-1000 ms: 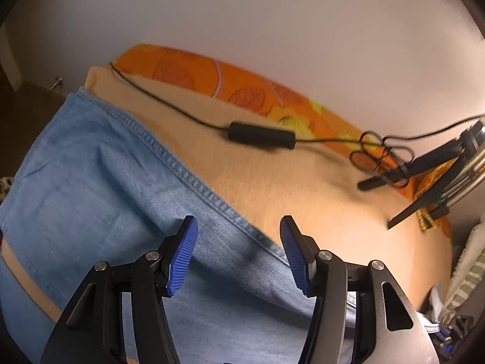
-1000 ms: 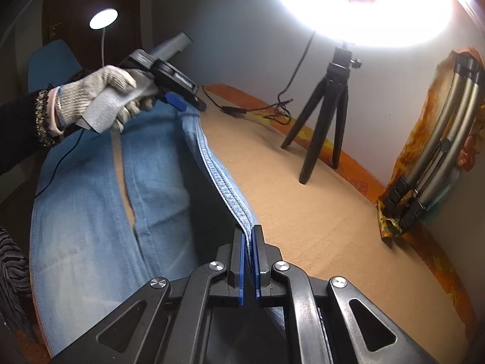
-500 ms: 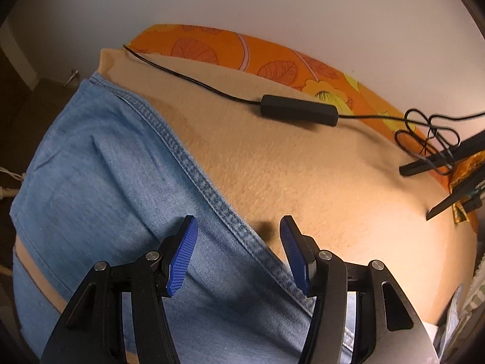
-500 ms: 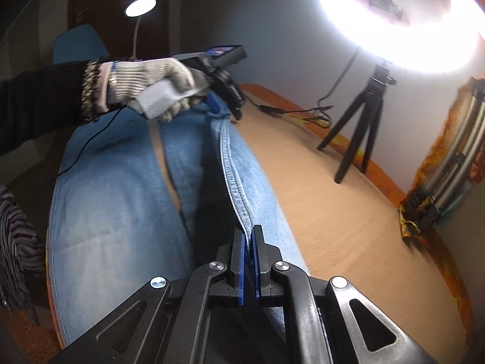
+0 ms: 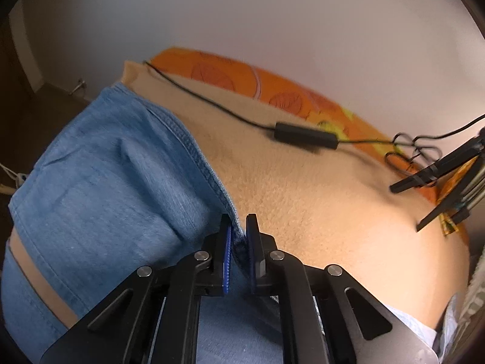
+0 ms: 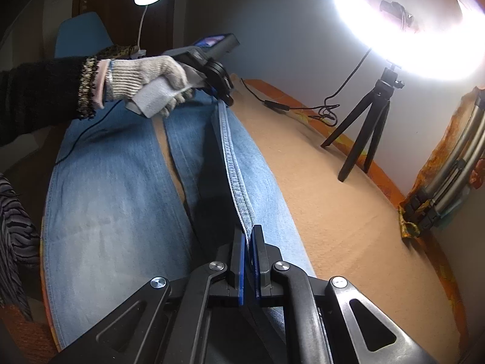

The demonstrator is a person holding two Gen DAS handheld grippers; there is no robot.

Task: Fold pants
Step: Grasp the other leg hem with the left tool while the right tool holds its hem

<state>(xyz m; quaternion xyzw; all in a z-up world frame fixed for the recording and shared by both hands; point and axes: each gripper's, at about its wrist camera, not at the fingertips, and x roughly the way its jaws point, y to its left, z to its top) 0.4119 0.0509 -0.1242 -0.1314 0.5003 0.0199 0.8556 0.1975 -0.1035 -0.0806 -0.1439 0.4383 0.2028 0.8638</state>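
Two grippers, one taut seam on the pants

Light-blue denim lies flat along the tan blanket, its right-side seam lifted in a ridge; right gripper is clamped on the near end; left gripper, in a gloved hand, is pinching the far end.

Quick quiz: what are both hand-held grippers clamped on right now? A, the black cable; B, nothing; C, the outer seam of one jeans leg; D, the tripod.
C: the left hand-held gripper and the right hand-held gripper each pinch the jeans seam.
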